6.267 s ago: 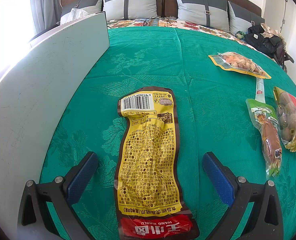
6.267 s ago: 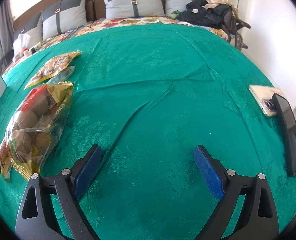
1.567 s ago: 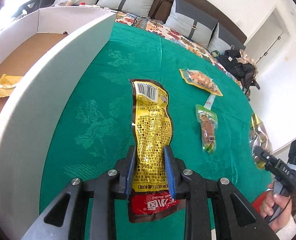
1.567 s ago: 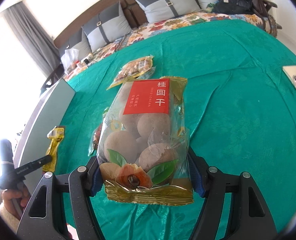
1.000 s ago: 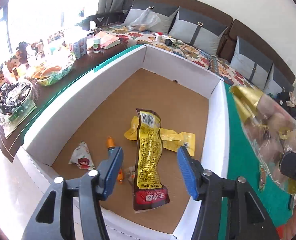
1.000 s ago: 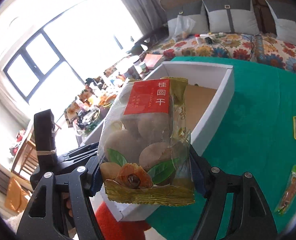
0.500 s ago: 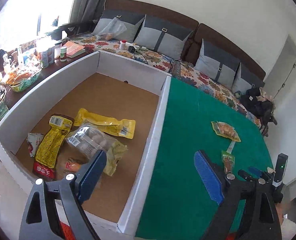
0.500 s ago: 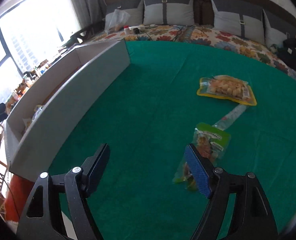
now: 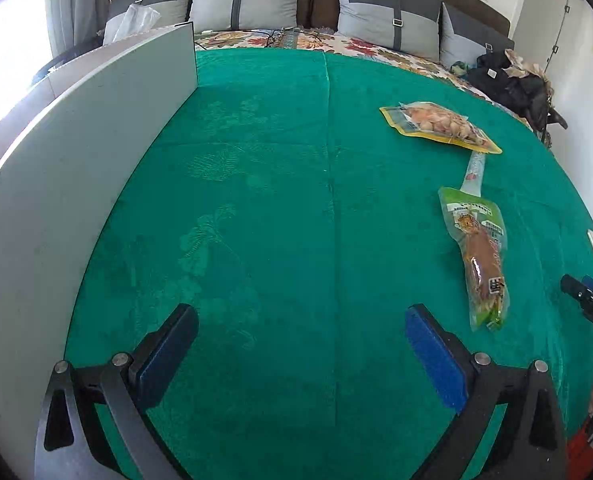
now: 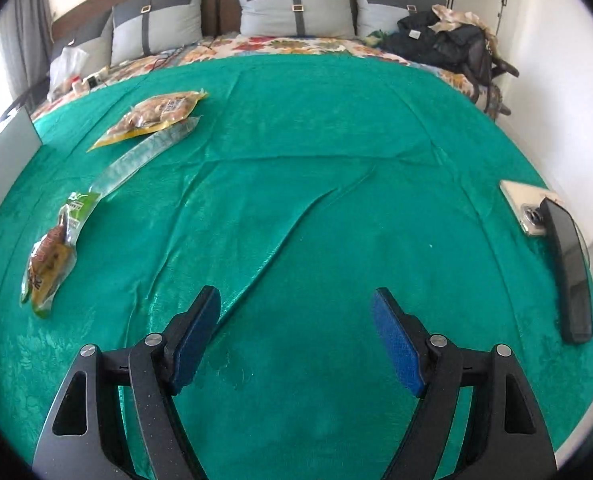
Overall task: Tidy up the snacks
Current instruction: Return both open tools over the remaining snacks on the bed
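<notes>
Two snack packs lie on the green bedspread. A green pack with a brown drumstick lies right of my left gripper, which is open and empty over bare cloth. A yellow-edged pack of pale snacks lies farther back. In the right wrist view the green pack and the yellow pack lie at the left. My right gripper is open and empty over wrinkled cloth. The white box wall stands along the left; its inside is hidden.
Two phones lie at the bed's right edge. Grey pillows line the headboard. A dark bag sits at the far right corner. A white plastic bag lies at the far left.
Both grippers have come back from the box to low over the bedspread. The yellow chicken-feet pack and the longan bag were dropped in the box earlier; both grippers now stand open and empty.
</notes>
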A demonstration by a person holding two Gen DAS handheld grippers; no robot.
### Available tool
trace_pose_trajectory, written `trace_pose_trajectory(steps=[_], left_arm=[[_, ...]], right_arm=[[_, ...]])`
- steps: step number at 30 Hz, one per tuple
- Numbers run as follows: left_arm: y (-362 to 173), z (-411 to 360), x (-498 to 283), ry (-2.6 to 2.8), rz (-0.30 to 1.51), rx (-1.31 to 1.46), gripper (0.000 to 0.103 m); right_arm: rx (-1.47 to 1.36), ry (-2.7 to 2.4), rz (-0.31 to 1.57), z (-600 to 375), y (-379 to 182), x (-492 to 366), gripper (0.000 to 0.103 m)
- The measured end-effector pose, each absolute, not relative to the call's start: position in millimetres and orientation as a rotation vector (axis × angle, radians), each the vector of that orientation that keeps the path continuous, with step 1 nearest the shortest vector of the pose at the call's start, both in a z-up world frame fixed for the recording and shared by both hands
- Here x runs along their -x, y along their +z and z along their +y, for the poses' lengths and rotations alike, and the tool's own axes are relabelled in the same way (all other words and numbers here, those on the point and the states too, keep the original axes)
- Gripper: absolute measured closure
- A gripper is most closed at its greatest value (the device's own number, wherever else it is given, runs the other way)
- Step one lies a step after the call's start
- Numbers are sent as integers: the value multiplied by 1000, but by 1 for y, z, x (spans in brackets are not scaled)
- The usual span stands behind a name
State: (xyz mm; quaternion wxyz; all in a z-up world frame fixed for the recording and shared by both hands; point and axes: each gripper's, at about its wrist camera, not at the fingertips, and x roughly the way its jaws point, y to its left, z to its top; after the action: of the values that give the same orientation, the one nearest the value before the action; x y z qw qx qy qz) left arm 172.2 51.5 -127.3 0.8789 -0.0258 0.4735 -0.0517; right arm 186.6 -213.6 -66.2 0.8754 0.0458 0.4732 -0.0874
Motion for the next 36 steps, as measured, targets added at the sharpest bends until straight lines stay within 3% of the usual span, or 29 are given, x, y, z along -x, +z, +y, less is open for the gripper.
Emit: trace_pose_trajectory(steps=[12, 36], left_arm=[[-143, 44, -187, -91, 949, -34, 0], [-144, 45, -187, -91, 949, -35, 0]], right_arm=[[-122, -179, 967, -218, -78, -181, 6], [-125, -178, 969, -217, -78, -183, 4]])
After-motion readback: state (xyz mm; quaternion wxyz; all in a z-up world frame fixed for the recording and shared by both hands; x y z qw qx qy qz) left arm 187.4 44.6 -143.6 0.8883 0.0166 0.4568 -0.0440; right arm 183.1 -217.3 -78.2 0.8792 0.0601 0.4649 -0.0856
